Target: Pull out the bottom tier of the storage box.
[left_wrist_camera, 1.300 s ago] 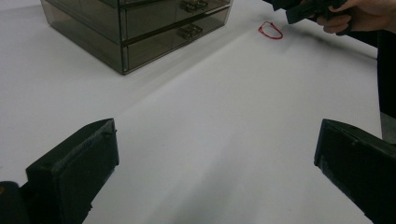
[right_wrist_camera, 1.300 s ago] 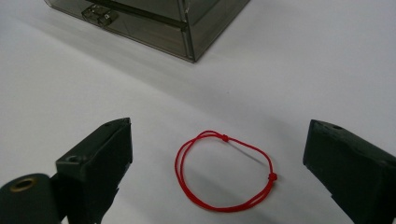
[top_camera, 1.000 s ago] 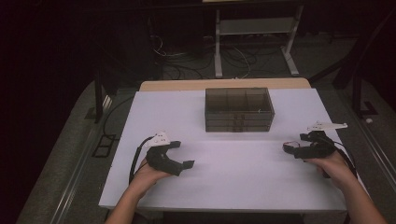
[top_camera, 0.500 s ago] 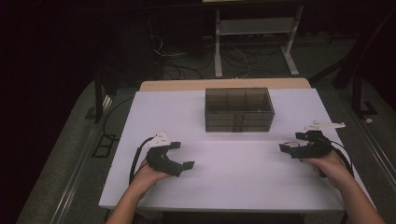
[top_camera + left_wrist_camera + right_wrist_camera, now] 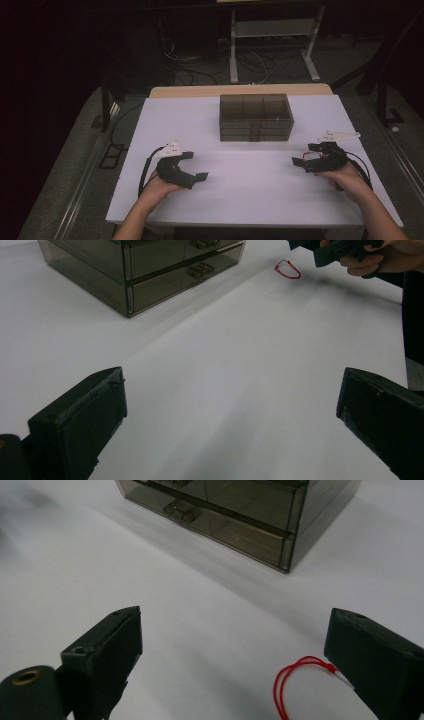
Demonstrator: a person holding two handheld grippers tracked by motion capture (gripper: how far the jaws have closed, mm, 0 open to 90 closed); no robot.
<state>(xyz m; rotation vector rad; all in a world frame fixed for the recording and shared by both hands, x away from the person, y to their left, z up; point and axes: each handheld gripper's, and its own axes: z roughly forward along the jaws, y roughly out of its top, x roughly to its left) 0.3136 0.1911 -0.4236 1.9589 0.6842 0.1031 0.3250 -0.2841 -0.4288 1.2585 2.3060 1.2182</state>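
A smoky transparent drawer box (image 5: 255, 118) with two drawer levels stands at the table's far middle; I also see the box (image 5: 145, 267) in the left gripper view and the box (image 5: 240, 510) in the right gripper view. A small red string loop (image 5: 297, 682) lies on the table between the right gripper's jaws, close to the right-hand jaw; the loop (image 5: 287, 270) lies just under that gripper (image 5: 335, 247). My left gripper (image 5: 192, 167) rests at the front left, open and empty. My right gripper (image 5: 306, 156) hovers at the right, open, low over the loop (image 5: 312, 156).
The white table (image 5: 240, 195) has bare room between the two hands and in front of the box. A wooden edge (image 5: 185, 91) shows behind the table. Cables (image 5: 200, 60) and a metal stand (image 5: 272, 40) lie on the dark floor beyond.
My right gripper has shifted a little left and toward the table over the last second. The left gripper and the drawer box have stayed put.
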